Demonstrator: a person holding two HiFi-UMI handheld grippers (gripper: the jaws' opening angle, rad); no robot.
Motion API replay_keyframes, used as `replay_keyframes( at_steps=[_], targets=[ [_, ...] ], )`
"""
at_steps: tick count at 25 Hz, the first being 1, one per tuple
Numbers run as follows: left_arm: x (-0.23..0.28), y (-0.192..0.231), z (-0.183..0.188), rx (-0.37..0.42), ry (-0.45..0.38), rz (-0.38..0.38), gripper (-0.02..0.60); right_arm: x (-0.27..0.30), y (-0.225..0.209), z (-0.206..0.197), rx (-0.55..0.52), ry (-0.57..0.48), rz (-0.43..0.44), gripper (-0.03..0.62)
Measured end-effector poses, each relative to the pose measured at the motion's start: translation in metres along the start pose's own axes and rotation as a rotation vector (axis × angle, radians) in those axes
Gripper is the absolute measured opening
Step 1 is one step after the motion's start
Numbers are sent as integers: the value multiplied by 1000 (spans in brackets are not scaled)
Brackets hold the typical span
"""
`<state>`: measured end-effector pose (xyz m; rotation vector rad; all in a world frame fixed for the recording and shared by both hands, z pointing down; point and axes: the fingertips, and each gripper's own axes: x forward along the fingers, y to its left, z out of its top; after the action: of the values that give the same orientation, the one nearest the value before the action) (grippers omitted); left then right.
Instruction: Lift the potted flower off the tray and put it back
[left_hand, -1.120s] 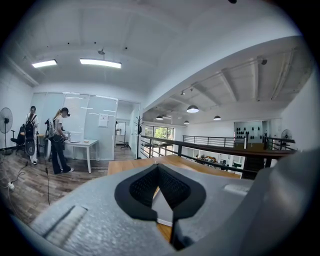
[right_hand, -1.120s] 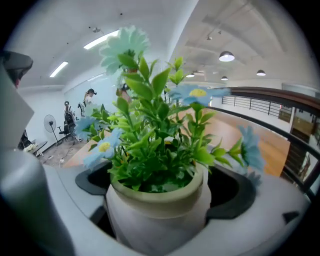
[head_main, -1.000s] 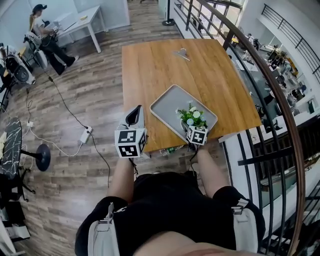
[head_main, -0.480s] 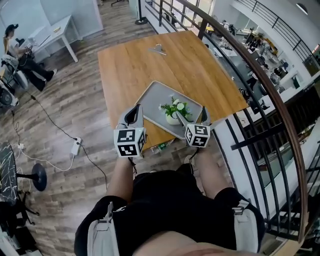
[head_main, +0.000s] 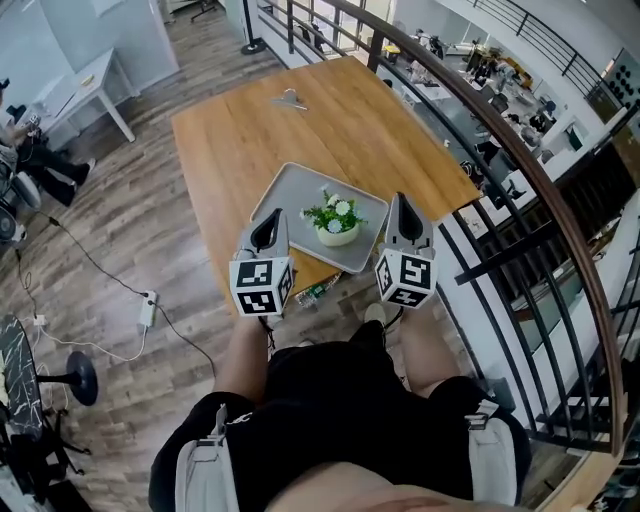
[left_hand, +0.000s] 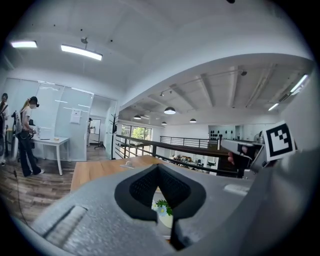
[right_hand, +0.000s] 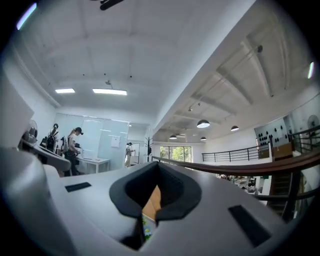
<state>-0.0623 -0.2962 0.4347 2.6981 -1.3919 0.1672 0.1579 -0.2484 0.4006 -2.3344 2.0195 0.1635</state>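
I'm hovering the left gripper (head_main: 268, 226) pinched together and the right gripper (head_main: 404, 211) just closing on nothing, with the potted flower (head_main: 336, 222) sitting on the tray (head_main: 289, 193) between them, so put-back is looking done and next is just backing clear.

Bright, even — ceiling lights (left_hand: 81, 51) glare; fisheye edges warp (corners black).

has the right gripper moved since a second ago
Yes. The right gripper has pulled back from the potted flower to beyond the right edge of the tray; its tongs just closed, empty.
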Motion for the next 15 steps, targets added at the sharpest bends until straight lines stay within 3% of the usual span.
replay_keyframes(
  at_steps=[6,15],
  targets=[
    [2,-8,-3,3,4,-12,12,-13,9,16,3,-19,67,-6],
    [-1,-9,1,3,-11,-13,12,-11,6,13,12,-11,39,-5]
  ],
)
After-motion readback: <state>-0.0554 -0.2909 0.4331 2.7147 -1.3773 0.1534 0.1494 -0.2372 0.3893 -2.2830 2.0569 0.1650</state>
